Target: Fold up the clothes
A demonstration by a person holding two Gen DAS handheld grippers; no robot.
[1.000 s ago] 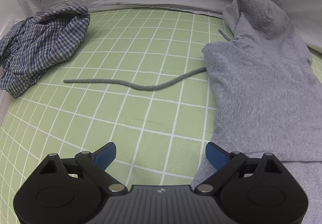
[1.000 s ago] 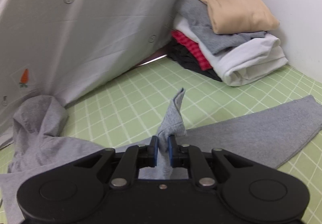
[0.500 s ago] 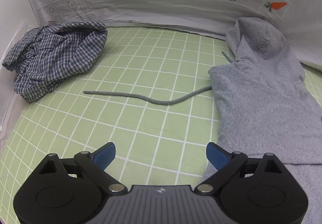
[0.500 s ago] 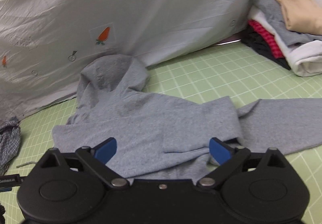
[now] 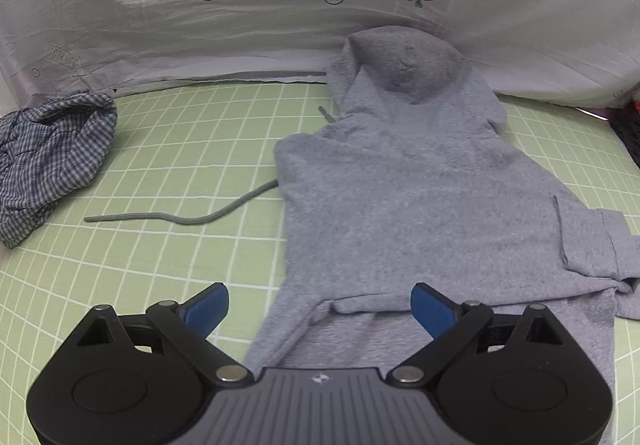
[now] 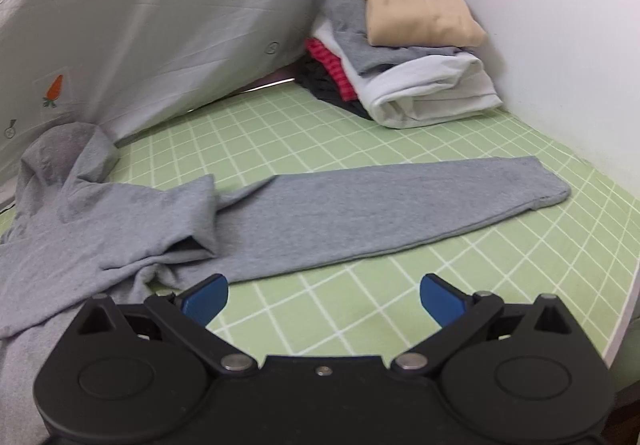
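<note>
The grey hoodie lies flat on the green gridded worktop, hood toward the carrot-print sheet — one long sleeve stretched out toward the white wall, a drawstring trailing toward the checked shirt. Left tongs gape wide over its hem; right tongs, just sprung apart, hold nothing.

I counted one grey hoodie spread on the green grid mat, one loose grey drawstring, one crumpled plaid shirt, and one stack of folded clothes in which I made out about five garments.
</note>
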